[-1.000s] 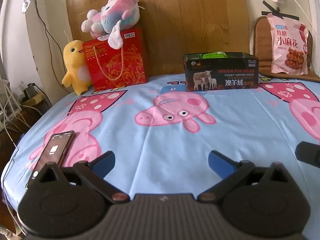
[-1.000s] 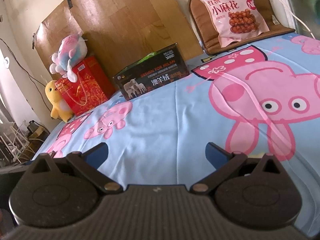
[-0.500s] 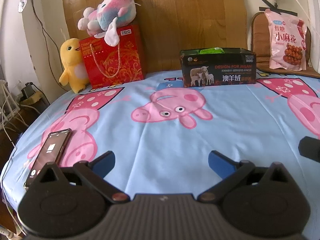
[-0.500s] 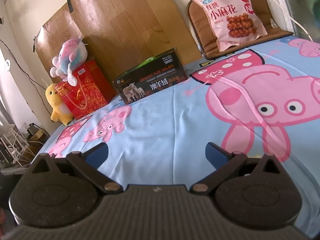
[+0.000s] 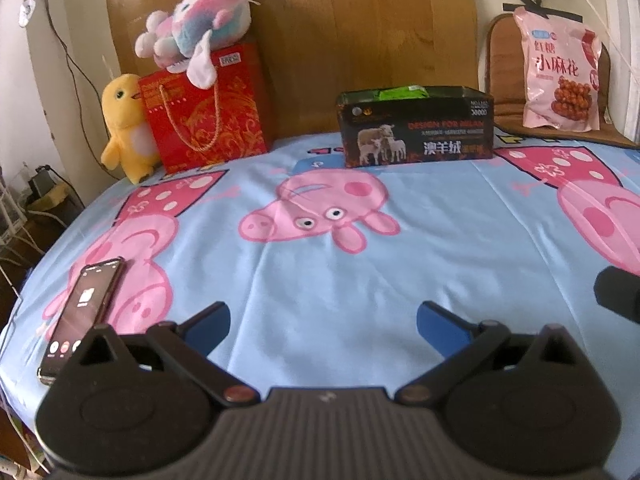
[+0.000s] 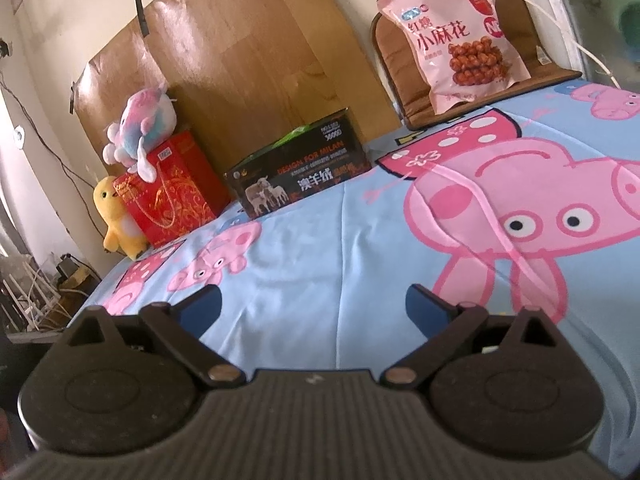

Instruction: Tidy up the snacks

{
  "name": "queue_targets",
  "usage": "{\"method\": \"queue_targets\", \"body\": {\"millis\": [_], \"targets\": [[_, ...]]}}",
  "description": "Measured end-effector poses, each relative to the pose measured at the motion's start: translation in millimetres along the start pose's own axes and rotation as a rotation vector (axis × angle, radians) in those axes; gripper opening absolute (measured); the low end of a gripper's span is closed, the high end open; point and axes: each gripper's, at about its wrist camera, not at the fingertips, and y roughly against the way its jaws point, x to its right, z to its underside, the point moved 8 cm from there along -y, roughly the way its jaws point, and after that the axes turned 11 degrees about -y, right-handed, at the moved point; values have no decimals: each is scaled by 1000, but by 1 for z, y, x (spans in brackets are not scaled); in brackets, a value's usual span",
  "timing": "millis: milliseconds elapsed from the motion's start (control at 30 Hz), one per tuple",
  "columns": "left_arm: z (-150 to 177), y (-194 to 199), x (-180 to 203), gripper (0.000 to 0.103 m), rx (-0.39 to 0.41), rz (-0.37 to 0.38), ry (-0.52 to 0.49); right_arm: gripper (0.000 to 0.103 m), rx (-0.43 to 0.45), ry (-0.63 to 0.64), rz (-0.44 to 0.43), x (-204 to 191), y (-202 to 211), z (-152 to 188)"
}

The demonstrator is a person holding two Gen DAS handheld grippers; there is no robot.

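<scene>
The pink snack bag (image 6: 456,36) stands upright far right, nearer the released right hand-held gripper (image 6: 312,306) than the equally released left hand-held gripper (image 5: 323,322).

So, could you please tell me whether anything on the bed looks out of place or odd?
Nothing is spilled or damaged. One oddity: a phone lies screen lit near the left edge of the sheet, well away from the snack bag and dark box at the back.
</scene>
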Motion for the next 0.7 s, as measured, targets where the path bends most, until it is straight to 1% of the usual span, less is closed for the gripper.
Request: {"method": "queue_targets", "body": {"millis": [133,367,533,700], "targets": [[-1,-1,4,103,-28,12,6,100,21,-10,-5,2,5,-4],[-2,0,0,103,-33,-15,22,100,39,6,-1,2,7,-5],[-2,5,-9,103,-4,-75,29,100,39,19,5,1,5,-3],[-4,5,-11,103,11,-106,10,100,37,31,0,-3,3,-1]]}}
